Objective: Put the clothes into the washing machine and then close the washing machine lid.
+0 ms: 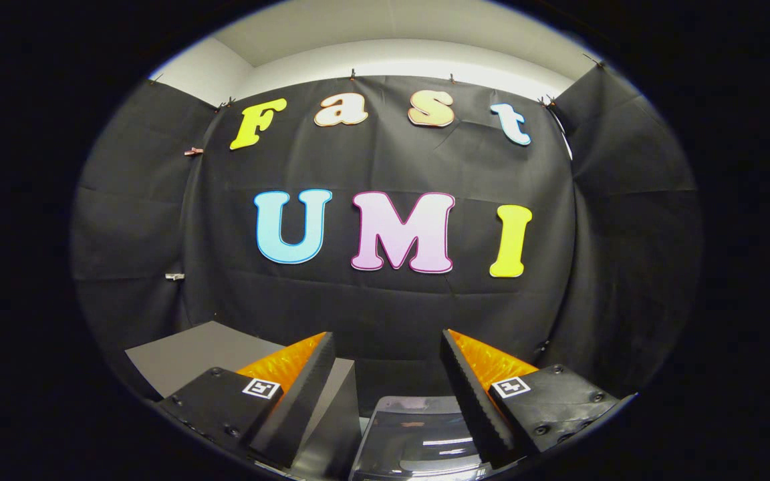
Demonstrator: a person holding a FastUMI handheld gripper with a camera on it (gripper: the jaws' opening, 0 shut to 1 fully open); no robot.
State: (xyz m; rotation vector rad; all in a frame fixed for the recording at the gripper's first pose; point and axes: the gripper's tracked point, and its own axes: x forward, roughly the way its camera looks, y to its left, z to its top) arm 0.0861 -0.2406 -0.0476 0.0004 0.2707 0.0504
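Gripper (385,347) held level and raised, looking straight at the black cloth wall (385,307) of the booth; fingers spread wide apart with nothing between them, tips free in the air and touching nothing. Each finger carries a ribbed inner pad (472,394) and a small square black-and-white marker tag (261,388) on its mount. Low between the fingers, close under the camera, sits a glossy translucent dark-grey curved lid or top panel of the washing machine (418,434), showing pale streaks of reflected light; whether that lid is open or closed cannot be told from this angle. A flat grey tabletop (191,354) lies beyond the left finger, running back to the foot of the cloth wall, with one pale strip of it also visible between the fingers, next to the left finger. Above the cloth, a plain white wall and ceiling band (398,57); small clips (192,151) pin the cloth at its upper edge and left side.
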